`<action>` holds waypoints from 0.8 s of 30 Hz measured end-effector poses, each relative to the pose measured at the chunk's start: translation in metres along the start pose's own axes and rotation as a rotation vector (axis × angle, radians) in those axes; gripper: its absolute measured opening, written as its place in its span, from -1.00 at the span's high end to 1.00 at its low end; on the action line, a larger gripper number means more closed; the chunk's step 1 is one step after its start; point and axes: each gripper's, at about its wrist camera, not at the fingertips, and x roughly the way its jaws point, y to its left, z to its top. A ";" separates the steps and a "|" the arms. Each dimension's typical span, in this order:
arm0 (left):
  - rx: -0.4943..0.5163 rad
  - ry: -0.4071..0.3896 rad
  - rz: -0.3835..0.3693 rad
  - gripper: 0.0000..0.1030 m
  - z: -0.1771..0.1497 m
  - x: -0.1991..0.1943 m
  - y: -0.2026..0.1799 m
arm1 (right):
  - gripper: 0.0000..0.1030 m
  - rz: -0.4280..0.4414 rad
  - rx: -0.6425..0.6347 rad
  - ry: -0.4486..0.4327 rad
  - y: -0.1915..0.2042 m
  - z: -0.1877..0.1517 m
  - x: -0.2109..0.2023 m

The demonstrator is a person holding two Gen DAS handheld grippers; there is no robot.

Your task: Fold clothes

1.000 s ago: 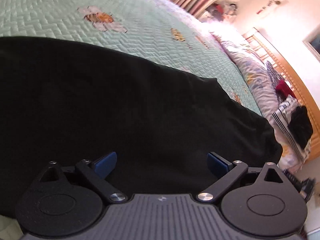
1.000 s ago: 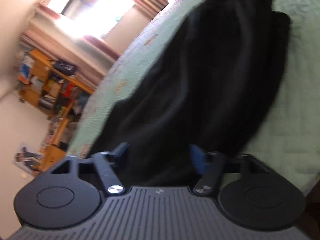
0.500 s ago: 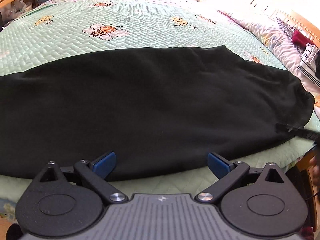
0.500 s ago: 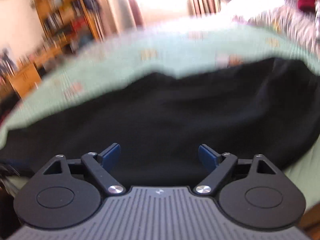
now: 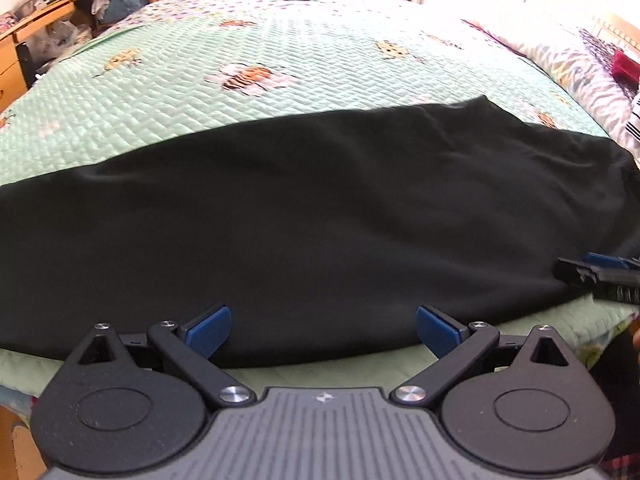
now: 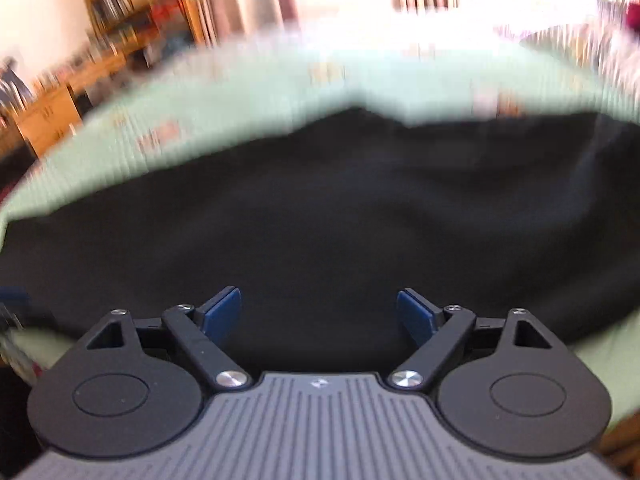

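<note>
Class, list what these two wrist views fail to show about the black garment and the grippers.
- Black garment: left end cut off by the left wrist frame; its type is unclear.
- Right gripper: only partly inside the left wrist frame.
- Bed cover: pattern smeared by motion blur in the right wrist view.

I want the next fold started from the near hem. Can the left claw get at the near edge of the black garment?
Probably yes: the left claw is open, right at the black fabric garment's near edge, nothing between.

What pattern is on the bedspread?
Mint-green quilted bedspread with bee prints, clearest in the left wrist view.
</note>
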 end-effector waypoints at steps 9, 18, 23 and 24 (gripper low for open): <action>-0.003 -0.009 0.057 -0.93 0.011 0.016 0.016 | -0.68 0.033 -0.061 -0.100 0.033 0.019 -0.024; -0.008 0.015 0.058 -0.98 0.005 0.030 0.029 | -0.70 0.021 -0.099 0.010 0.049 0.007 0.004; -0.002 0.014 0.042 -0.99 0.002 0.034 0.032 | -0.69 0.074 -0.103 -0.028 0.060 0.033 -0.006; -0.003 0.013 0.037 -0.99 0.002 0.033 0.033 | -0.69 0.076 -0.111 -0.044 0.064 0.040 -0.006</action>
